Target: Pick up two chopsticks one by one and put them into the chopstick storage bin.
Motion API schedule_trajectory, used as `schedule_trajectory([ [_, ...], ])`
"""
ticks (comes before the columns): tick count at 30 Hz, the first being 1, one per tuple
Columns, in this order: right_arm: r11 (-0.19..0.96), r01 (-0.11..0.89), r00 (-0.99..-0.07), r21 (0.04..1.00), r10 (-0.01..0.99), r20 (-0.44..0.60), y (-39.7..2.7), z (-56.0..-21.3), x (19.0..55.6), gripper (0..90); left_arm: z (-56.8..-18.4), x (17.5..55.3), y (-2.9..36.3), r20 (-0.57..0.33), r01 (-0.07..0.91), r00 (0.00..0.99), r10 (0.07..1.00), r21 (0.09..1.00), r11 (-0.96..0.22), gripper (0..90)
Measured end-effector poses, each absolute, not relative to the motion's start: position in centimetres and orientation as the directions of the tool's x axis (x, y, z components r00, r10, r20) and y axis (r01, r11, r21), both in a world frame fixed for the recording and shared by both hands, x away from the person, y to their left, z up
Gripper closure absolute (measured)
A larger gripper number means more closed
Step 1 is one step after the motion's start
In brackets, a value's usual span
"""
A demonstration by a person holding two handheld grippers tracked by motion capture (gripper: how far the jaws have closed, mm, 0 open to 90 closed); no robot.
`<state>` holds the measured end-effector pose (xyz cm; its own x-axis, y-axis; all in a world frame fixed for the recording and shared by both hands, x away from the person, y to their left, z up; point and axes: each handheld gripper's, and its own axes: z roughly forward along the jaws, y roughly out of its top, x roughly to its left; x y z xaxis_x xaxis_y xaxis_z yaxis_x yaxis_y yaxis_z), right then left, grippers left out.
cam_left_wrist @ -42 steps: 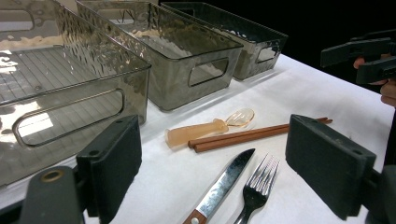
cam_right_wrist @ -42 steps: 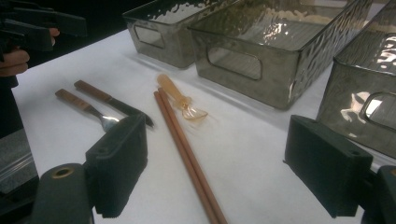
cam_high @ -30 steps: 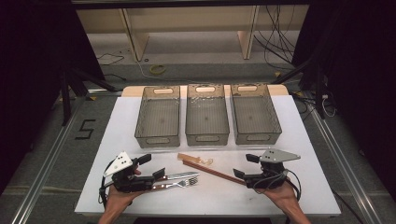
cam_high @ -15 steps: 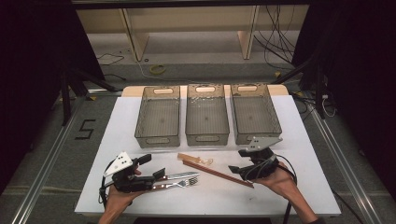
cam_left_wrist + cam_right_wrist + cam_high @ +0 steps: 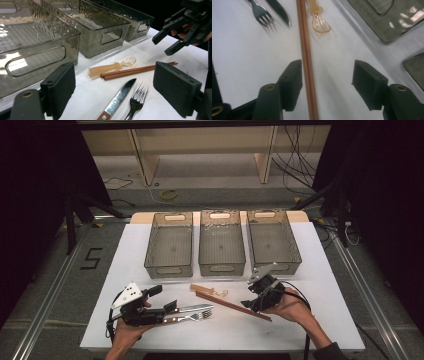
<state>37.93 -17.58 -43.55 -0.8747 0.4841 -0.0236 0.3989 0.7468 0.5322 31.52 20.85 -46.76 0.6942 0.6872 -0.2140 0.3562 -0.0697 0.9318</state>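
Note:
A pair of brown chopsticks lies slanted on the white table. An amber plastic spoon lies by their far end. A fork and a wood-handled knife lie side by side to the left. My right gripper hangs over the chopsticks' near end, and its jaws have just been closing. In the right gripper view the chopsticks run between the pads of the right gripper, close to the left pad, untouched. My left gripper rests open at the knife and fork handles, nothing gripped.
Three empty smoky plastic bins stand in a row behind the cutlery. The left gripper view has the knife, fork, spoon and the right gripper beyond.
The right hand has moved left and forward over the near end of the chopsticks, turning its gripper, and its jaws have narrowed. The left hand and the cutlery have stayed put.

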Motion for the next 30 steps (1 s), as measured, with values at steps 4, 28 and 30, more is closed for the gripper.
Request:
schedule_trajectory([
  [4, 0.780, 0.400, -0.886, 0.481, 0.463, -0.014, -17.0, -44.3, 38.5, 45.7, -46.8, 31.5, 20.9, -0.211, 0.355, 0.694, 0.688, 0.932, -0.072, 17.4],
  [28, 0.886, 0.366, -0.923, 0.286, 0.386, -0.015, -14.9, -45.9, 39.3, 69.4, -46.7, 31.5, 20.9, -0.210, 0.355, 0.694, 0.689, 0.932, -0.073, 17.3],
  [30, 0.890, 0.361, -0.925, 0.279, 0.380, -0.018, -14.8, -45.9, 39.3, 70.4, -46.7, 31.5, 20.9, -0.212, 0.354, 0.693, 0.689, 0.933, -0.069, 17.4],
])
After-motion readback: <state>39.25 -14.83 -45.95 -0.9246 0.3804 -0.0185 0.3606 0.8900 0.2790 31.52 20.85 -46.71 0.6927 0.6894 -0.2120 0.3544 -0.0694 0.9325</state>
